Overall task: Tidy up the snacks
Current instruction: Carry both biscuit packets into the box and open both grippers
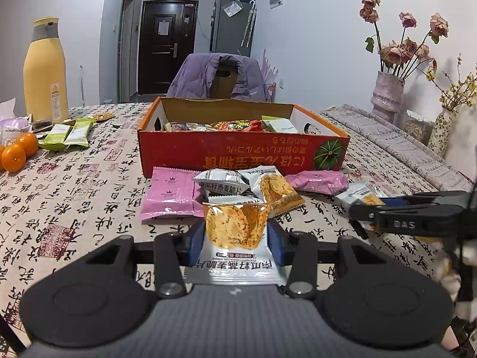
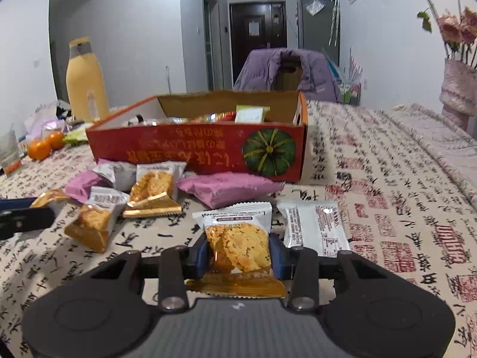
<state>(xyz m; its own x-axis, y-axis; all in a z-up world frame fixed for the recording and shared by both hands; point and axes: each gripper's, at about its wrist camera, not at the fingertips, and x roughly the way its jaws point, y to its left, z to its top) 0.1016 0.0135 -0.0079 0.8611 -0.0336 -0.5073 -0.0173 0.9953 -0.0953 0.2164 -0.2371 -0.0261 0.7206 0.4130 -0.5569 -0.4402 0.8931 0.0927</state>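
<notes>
My left gripper [image 1: 235, 238] is shut on an oat crisp packet [image 1: 235, 229], white and gold, held above the table in front of the red snack box [image 1: 238, 152]. My right gripper [image 2: 238, 253] is shut on another oat crisp packet [image 2: 238, 244]. The right gripper also shows at the right of the left wrist view [image 1: 396, 217], low over the cloth. More oat crisp packets [image 1: 268, 185] and pink packets [image 1: 170, 197] lie before the box. A white packet [image 2: 316, 226] lies face down beside my right gripper.
A yellow bottle [image 1: 44, 71], oranges [image 1: 18, 152] and green packets [image 1: 68, 134] are at the far left. A vase of dried roses [image 1: 387, 95] stands at the right. A chair with a purple jacket [image 1: 217, 74] is behind the box.
</notes>
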